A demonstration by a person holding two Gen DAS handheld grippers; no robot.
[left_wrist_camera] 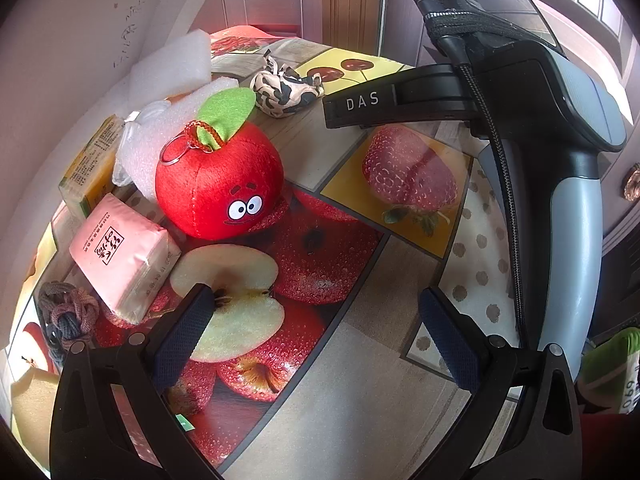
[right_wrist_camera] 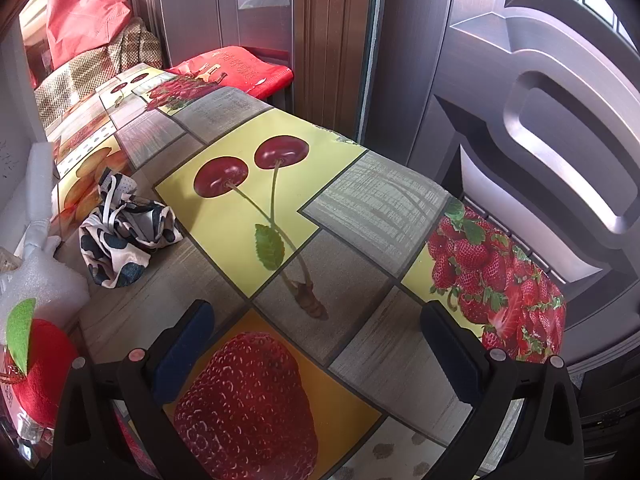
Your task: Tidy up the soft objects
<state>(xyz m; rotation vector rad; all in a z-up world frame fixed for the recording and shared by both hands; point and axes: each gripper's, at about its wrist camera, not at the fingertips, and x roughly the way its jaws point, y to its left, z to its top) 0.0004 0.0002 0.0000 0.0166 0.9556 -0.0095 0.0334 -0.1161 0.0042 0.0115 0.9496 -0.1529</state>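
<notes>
A fruit-printed oilcloth covered the desk, with cherries, strawberries and apples on it. Behind it stood a dark panelled door. Past the far end, a red bag sat on a woven sack, near a red cushion.
</notes>
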